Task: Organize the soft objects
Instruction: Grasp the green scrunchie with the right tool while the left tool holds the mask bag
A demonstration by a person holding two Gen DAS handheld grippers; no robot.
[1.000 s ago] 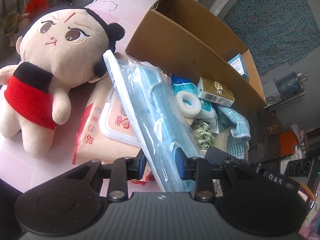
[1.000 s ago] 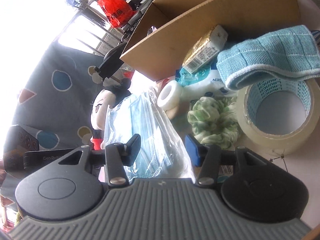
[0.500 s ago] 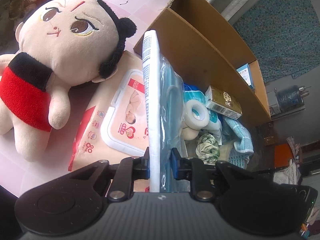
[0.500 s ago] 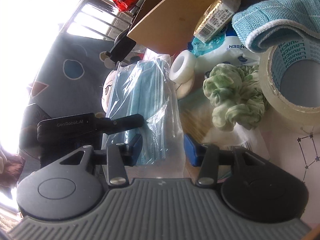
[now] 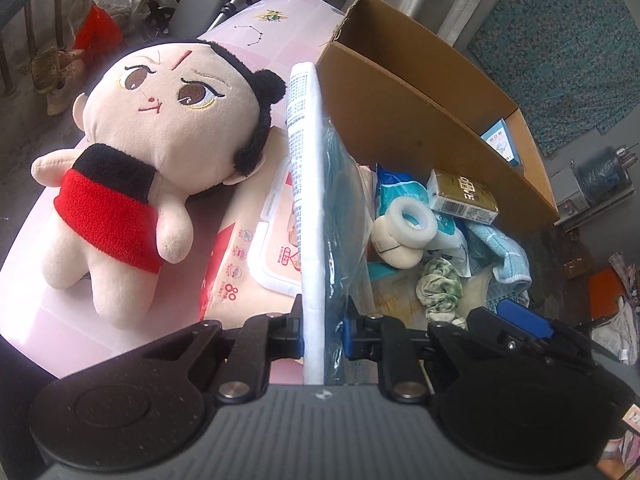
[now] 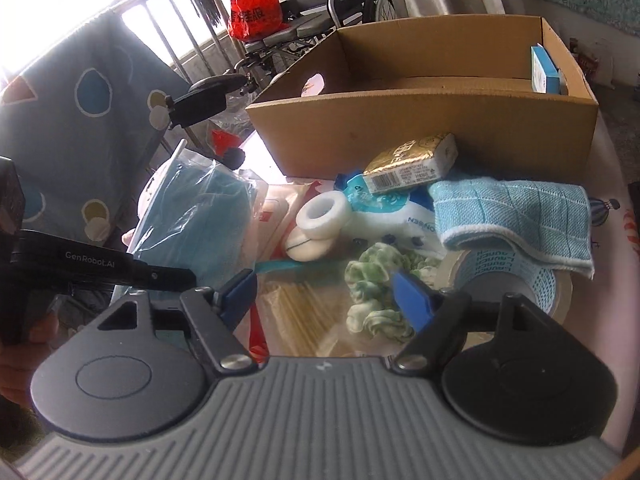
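Left gripper [image 5: 323,334] is clamped narrow on the lower end of the pack of face masks [image 5: 320,216], holding it up on edge above the pink worktop [image 5: 36,296], between the plush doll [image 5: 160,168] and the clutter in front of the cardboard box [image 5: 404,120]. Right gripper [image 6: 324,294] is opening now, jaws spreading wide with nothing between them, hanging over the green scrunchie [image 6: 374,286].

That mask pack looks light, and the film around it looks slick and crinkly. One long side has a stiff white strip; the rest is loose plastic that should sag and flop. My read: the hold near the stiff edge is the sound one, since a pinch on loose film alone could slide out.

The other soft pieces wait in the pile: the blue cloth [image 6: 516,216] draped over the roll of tape [image 6: 516,280], the tissue pack [image 6: 394,210], and the wipes pack [image 5: 256,248] half under the doll. The cloth will bunch, so take a fold, not a flat face. The box stands open just behind, nearly empty apart from a small blue carton [image 6: 542,68].
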